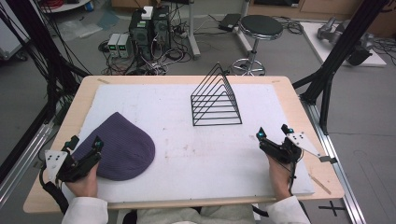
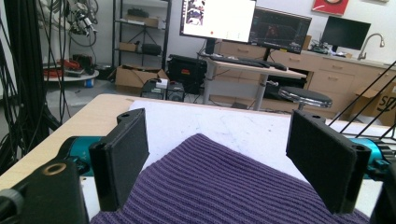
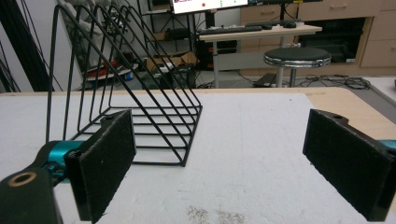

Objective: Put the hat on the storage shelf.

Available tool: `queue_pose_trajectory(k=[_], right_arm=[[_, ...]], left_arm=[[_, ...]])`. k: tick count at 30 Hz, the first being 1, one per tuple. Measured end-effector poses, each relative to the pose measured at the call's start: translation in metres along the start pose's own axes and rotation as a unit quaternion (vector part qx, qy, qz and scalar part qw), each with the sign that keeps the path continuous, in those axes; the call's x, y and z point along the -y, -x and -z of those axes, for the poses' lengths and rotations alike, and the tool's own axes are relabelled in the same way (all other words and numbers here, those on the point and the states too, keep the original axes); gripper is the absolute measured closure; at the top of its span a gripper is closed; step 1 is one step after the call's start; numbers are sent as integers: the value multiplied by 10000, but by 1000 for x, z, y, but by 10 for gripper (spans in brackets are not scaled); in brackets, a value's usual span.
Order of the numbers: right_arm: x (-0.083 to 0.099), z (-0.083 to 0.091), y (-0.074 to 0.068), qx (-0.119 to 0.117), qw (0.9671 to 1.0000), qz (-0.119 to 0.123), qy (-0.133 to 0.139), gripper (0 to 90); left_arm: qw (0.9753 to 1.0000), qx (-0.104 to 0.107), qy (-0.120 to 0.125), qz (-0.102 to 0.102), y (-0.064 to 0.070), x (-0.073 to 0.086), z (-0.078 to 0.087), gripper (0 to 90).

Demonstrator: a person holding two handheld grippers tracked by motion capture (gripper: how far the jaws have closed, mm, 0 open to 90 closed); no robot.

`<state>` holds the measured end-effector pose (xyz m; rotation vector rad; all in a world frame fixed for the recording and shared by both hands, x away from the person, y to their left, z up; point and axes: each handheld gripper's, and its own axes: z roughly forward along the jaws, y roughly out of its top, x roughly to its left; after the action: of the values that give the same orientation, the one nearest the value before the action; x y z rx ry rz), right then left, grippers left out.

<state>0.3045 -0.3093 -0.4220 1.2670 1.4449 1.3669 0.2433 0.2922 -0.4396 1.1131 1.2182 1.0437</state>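
From the high view: purple ribbed knit beanie [image 1: 120, 147] lying flat on the white foam sheet [image 1: 196, 154] at the near-left of the table [image 1: 91, 88], rounded crown pointing away toward the far left, open hem toward the near edge; left tool [image 1: 85, 145] right at its near-left margin, jaws spread and holding nothing, one tip over the knit; right tool [image 1: 273, 132] well apart at the near-right, likewise spread and empty, with the black wire triangular file rack [image 1: 215, 99] just beyond it toward the middle. From the left gripper view: beanie [image 2: 233, 186] directly ahead and under the wide-open jaws, fabric running between both pads, so clearly the nearer hand for a pinch. From the right gripper view: jaws wide apart over bare foam, rack [image 3: 126, 88] ahead and to the left, nothing gripped.
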Motion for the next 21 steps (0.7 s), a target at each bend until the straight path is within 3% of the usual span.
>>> queue_pose_trajectory(k=[21], right_arm=[[0,0,1,-22,10000,-23,-38,86]], left_arm=[[10000,39,-66,14,-1,1,-1,206]])
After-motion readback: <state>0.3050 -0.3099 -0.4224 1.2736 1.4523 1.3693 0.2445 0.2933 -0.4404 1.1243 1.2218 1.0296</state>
